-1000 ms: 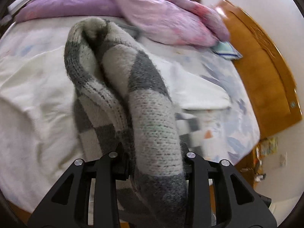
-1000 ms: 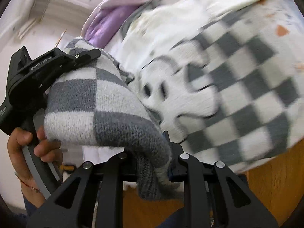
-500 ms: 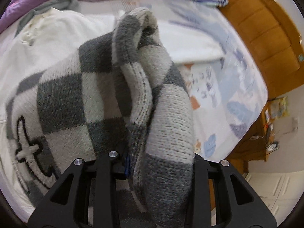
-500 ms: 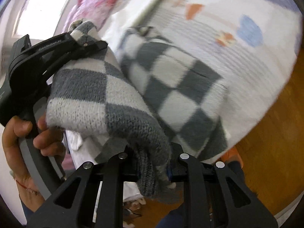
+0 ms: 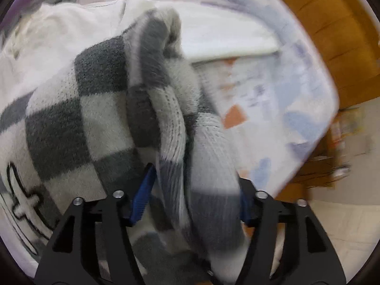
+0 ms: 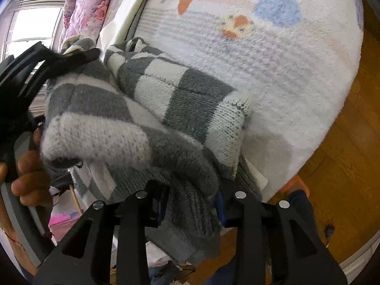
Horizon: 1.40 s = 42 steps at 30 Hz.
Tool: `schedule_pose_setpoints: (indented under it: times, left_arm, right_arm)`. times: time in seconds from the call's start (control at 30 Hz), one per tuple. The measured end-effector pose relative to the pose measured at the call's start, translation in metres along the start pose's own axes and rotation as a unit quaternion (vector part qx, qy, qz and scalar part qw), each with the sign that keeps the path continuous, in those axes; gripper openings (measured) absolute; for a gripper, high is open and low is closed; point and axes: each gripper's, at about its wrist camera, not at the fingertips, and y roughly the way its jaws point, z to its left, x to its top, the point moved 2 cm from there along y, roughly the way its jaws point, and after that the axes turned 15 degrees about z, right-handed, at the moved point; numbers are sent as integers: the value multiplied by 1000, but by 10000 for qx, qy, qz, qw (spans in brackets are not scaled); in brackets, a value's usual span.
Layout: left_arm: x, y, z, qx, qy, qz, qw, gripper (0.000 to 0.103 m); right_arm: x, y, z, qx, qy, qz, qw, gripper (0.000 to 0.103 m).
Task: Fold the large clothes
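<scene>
A grey and white checked knit sweater [image 5: 78, 109] lies partly on the bed, with a black outlined motif at its lower left. My left gripper [image 5: 190, 204] is shut on a bunched fold of the sweater that rises between its fingers. In the right wrist view the same sweater [image 6: 166, 90] drapes over the bed's near edge. My right gripper [image 6: 190, 201] is shut on a thick ribbed fold of it. The left gripper [image 6: 35, 71] shows there at the left, held by a hand, clamping the sweater's other end.
A white garment [image 5: 59, 28] lies under the sweater on the patterned bed sheet [image 5: 273, 90]. A pink floral quilt [image 6: 87, 4] is bunched at the far side. A wooden footboard [image 5: 332, 35] stands at the right. Wooden floor [image 6: 344, 166] lies beside the bed.
Both grippers have carried the sweater down toward the bed's near edge. More of the sweater now rests flat on the sheet. Both grips stay closed.
</scene>
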Motion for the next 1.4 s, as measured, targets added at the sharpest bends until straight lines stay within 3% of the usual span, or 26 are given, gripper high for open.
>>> schedule_pose_setpoints:
  times: [0.07, 0.13, 0.2, 0.33, 0.47, 0.53, 0.77, 0.83, 0.9, 0.93, 1.0, 1.07, 1.17, 1.3, 1.4]
  left_arm:
    - [-11, -31, 19, -775, -311, -180, 9963, 67]
    - [-18, -59, 38, -1029, -532, -406, 9924, 69]
    - [-27, -90, 66, -739, -651, -762, 9922, 75]
    - [-34, -103, 121, 108, -999, -749, 9921, 74]
    - [-37, -90, 154, 342, -1057, -630, 9918, 73]
    - [-32, -81, 164, 301, -1167, -649, 9906, 73]
    - [-7, -58, 159, 1321, -925, -330, 9864, 75]
    - [-2, -54, 156, 1425, -858, -296, 9856, 76]
    - [3, -50, 156, 1487, -794, -255, 9854, 77]
    - [5, -47, 157, 1513, -803, -225, 9850, 78]
    - [9, -46, 159, 1464, -817, -233, 9856, 78]
    - [12, -44, 159, 1413, -801, -241, 9864, 78]
    - [17, -40, 153, 1497, -702, -221, 9860, 79]
    - [16, -42, 157, 1425, -754, -148, 9868, 80]
    - [11, -44, 160, 1347, -711, -180, 9882, 80]
  right_arm:
    - [0, -7, -5, 44, 81, 18, 10000, 31]
    - [1, -15, -9, -74, 141, 1, 9999, 34]
    - [4, -28, -14, -333, 202, -106, 9992, 43]
    - [7, -57, 4, -1131, -256, -456, 9922, 42]
    - [11, -83, 47, -1771, -996, -1050, 9735, 20]
    - [17, -82, 83, -1833, -1552, -1207, 9632, 16]
    - [71, -19, 188, -1521, -2684, -923, 9467, 16]
    - [92, 4, 203, -1474, -2754, -741, 9471, 16]
    - [116, 32, 208, -2107, -2855, -607, 9330, 15]
    - [125, 37, 209, -2197, -2819, -613, 9319, 9]
    - [149, 46, 198, -2281, -2588, -436, 9376, 0]
    - [161, 44, 187, -2195, -2370, -391, 9456, 0]
    - [175, 51, 175, -2282, -2184, -346, 9482, 0]
    - [166, 39, 181, -2242, -2172, -300, 9496, 0]
    - [121, 16, 178, -2259, -2253, -169, 9476, 2]
